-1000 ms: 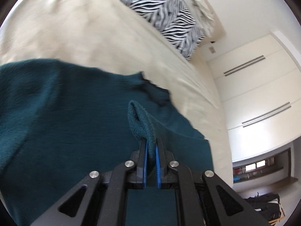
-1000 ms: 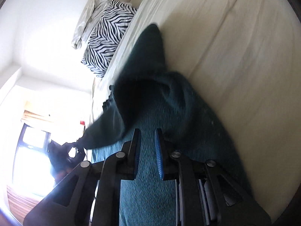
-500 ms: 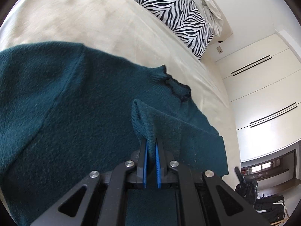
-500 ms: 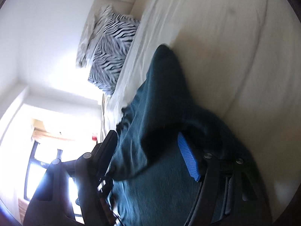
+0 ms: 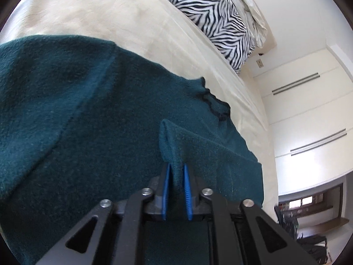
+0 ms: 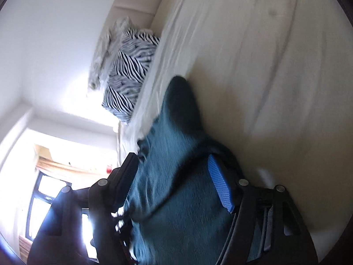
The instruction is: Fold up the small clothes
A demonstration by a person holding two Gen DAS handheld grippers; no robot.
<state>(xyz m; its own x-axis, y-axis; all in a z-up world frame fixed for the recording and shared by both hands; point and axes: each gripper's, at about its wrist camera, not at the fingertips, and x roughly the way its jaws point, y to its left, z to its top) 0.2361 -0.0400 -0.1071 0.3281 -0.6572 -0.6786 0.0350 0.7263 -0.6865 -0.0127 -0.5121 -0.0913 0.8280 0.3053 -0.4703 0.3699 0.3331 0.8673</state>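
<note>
A dark teal knitted sweater point(image 5: 92, 119) lies spread on the cream bed sheet point(image 5: 92, 11). Its neckline point(image 5: 211, 101) points toward the pillows. My left gripper point(image 5: 175, 176) is shut on a raised fold of the sweater's edge, held just above the cloth. In the right wrist view the sweater point(image 6: 176, 176) fills the lower middle, one sleeve point(image 6: 181, 97) stretching out over the sheet. My right gripper point(image 6: 174, 172) is open wide, its jaws standing on either side of the cloth, with the blue pad point(image 6: 220, 185) showing.
A zebra-striped pillow point(image 5: 216, 19) and a crumpled pale pillow point(image 5: 253, 6) lie at the head of the bed. White wardrobe doors point(image 5: 308, 110) stand beyond the bed. A bright window point(image 6: 46, 194) shows at the left of the right wrist view.
My right gripper has opened wide and let the sweater go; the cloth has dropped flatter onto the bed. My left gripper stays shut on the fold, and the sweater lies more spread out.
</note>
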